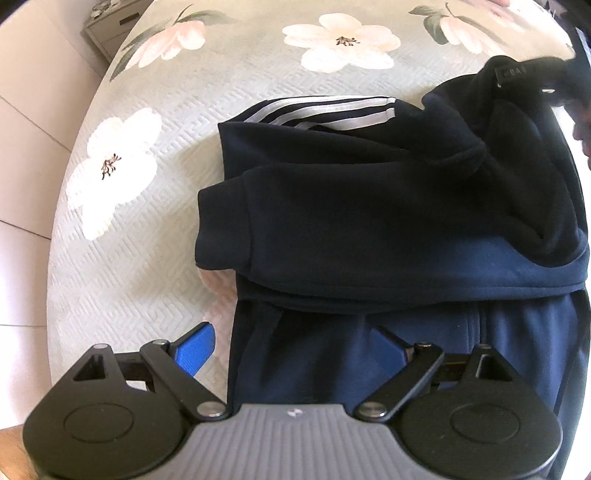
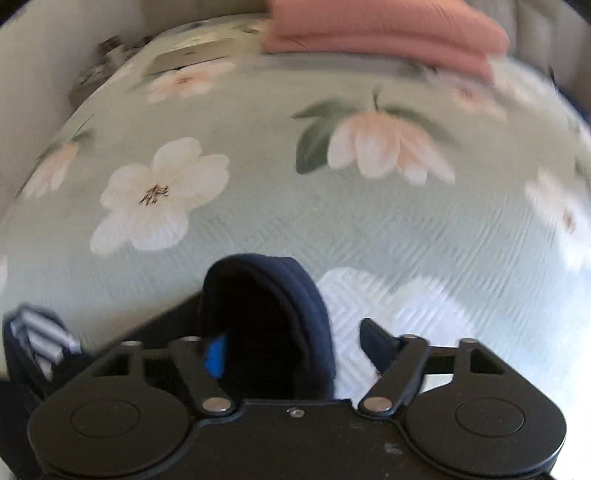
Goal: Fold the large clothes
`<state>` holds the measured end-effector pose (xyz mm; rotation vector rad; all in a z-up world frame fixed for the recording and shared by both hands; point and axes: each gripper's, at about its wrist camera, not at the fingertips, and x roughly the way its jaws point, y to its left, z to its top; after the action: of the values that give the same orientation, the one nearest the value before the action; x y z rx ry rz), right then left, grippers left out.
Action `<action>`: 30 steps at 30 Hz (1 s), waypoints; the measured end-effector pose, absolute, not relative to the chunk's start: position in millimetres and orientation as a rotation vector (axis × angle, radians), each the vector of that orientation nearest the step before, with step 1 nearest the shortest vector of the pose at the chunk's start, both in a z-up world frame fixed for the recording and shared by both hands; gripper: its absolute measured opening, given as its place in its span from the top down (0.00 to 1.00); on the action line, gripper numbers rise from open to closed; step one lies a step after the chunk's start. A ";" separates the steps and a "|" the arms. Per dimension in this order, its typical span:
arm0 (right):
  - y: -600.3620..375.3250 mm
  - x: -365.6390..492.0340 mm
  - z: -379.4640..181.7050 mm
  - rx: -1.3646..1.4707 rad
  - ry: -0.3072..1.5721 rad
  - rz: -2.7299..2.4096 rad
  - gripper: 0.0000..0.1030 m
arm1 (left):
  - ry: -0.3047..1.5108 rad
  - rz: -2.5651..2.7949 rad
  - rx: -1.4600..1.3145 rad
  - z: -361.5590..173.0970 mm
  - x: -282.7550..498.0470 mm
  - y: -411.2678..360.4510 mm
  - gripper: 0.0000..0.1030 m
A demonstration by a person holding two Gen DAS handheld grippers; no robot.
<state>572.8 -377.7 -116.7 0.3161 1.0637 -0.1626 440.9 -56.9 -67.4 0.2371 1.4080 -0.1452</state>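
A navy sweatshirt (image 1: 369, 221) with white sleeve stripes (image 1: 325, 110) lies partly folded on the floral bedspread (image 1: 147, 221). My left gripper (image 1: 291, 350) is open, its jaws wide apart over the garment's near edge, the left blue pad (image 1: 195, 349) over the bedspread. In the right wrist view my right gripper (image 2: 295, 354) is open, and a fold of the navy fabric (image 2: 269, 317) lies between its jaws, against the left blue pad (image 2: 216, 356). The striped sleeve (image 2: 40, 343) shows at the lower left. The other gripper's dark body (image 1: 535, 77) is at the garment's far right.
Folded pink clothes (image 2: 380, 33) lie at the far end of the bed. A small nightstand (image 1: 110, 29) stands beyond the bed's left edge, with white floor (image 1: 29, 147) to the left. The bedspread (image 2: 295, 206) stretches ahead of the right gripper.
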 end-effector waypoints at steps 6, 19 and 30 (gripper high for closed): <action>-333.5 550.8 -29.3 0.293 0.651 0.055 0.92 | 1.434 -0.143 0.226 -75.3 441.4 -48.5 0.13; -227.5 347.0 20.3 -0.140 0.592 0.682 0.92 | 1.373 0.000 0.151 -35.6 448.4 -6.8 0.13; -233.2 324.7 -60.8 -0.177 0.970 0.717 0.75 | 1.380 -0.038 0.155 -47.9 446.9 -20.2 0.13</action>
<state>324.7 -233.2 -60.8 -0.1769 0.9704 0.7173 446.9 -20.2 -47.9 0.1546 1.3801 -0.0378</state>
